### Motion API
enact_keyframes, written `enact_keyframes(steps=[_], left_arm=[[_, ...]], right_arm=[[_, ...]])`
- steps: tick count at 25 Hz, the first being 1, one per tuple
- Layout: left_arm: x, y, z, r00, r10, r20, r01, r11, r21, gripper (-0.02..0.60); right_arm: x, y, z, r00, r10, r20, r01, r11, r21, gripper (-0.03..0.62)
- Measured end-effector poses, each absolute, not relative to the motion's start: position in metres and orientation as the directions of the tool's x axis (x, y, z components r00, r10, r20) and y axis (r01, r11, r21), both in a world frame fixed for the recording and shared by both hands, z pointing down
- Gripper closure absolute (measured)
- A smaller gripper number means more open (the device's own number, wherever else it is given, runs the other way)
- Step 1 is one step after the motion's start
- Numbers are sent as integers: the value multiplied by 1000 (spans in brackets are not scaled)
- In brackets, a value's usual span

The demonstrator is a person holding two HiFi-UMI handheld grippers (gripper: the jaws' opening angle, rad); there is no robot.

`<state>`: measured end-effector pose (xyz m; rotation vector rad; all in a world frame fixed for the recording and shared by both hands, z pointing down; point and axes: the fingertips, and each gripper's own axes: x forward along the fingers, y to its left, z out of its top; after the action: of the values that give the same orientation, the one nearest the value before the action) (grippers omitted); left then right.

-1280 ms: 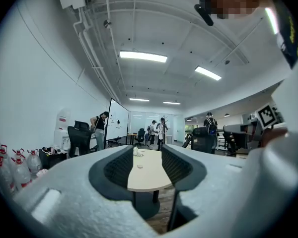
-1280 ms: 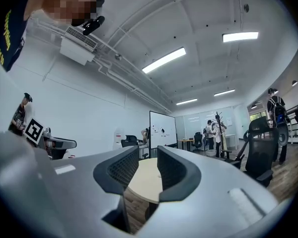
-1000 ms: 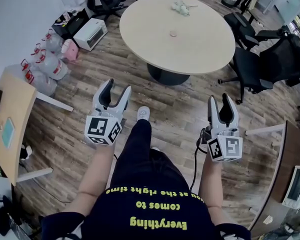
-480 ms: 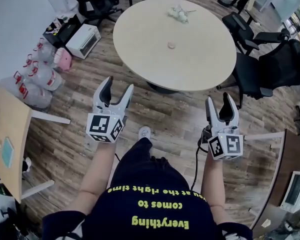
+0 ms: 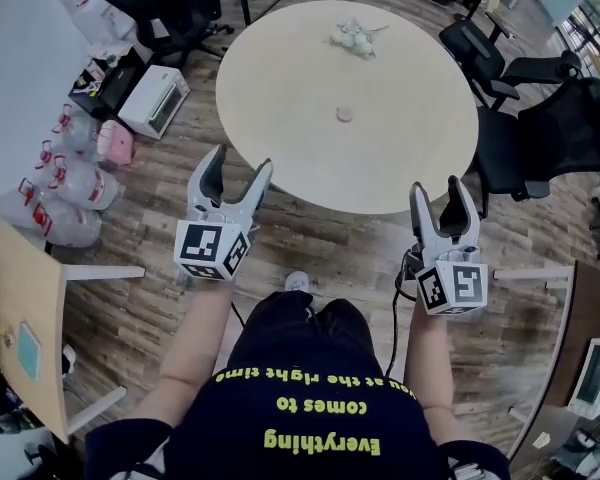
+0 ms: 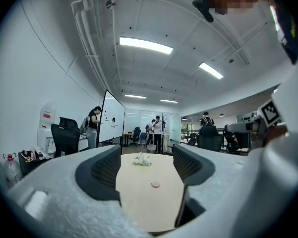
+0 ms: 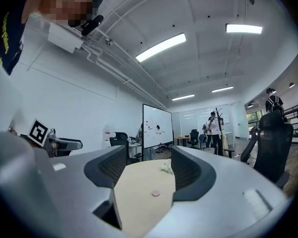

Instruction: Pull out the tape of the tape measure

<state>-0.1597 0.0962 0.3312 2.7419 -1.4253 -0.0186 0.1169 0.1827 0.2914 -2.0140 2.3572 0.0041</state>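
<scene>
A small round pinkish tape measure (image 5: 345, 114) lies near the middle of the round beige table (image 5: 280, 78). It also shows in the left gripper view (image 6: 155, 184) and the right gripper view (image 7: 155, 194), far ahead of both pairs of jaws. My left gripper (image 5: 240, 163) hangs in the air just short of the table's near edge. Its jaws are opening and hold nothing. My right gripper (image 5: 438, 188) is level with it at the right, jaws also opening and empty. A crumpled white thing (image 5: 355, 38) lies at the table's far side.
Black office chairs (image 5: 540, 118) stand at the table's right and far left. On the floor at the left are a white box (image 5: 152, 100), a pink item (image 5: 113, 143) and water bottles (image 5: 50, 188). A wooden desk (image 5: 20, 328) is at my left. People (image 6: 157, 128) stand far off.
The table has come nearer as the person walks toward it; both grippers now reach almost to its near edge. Both pairs of jaws stand wider apart than before.
</scene>
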Motion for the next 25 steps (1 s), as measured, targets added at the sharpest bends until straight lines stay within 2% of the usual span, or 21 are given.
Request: enact_keyframes(steps=[9, 18, 25], left_arm=[[-148, 42, 347, 558, -829, 41, -829, -555, 65, 250], [-112, -33, 347, 491, -871, 33, -871, -489, 42, 250], [-79, -74, 361, 438, -898, 38, -897, -434, 86, 229]], right_arm=[[131, 126, 302, -169, -986, -2, -985, 169, -30, 313], [166, 21, 300, -261, -965, -20, -965, 262, -18, 310], [203, -41, 306, -317, -948, -29, -948, 318, -27, 304]])
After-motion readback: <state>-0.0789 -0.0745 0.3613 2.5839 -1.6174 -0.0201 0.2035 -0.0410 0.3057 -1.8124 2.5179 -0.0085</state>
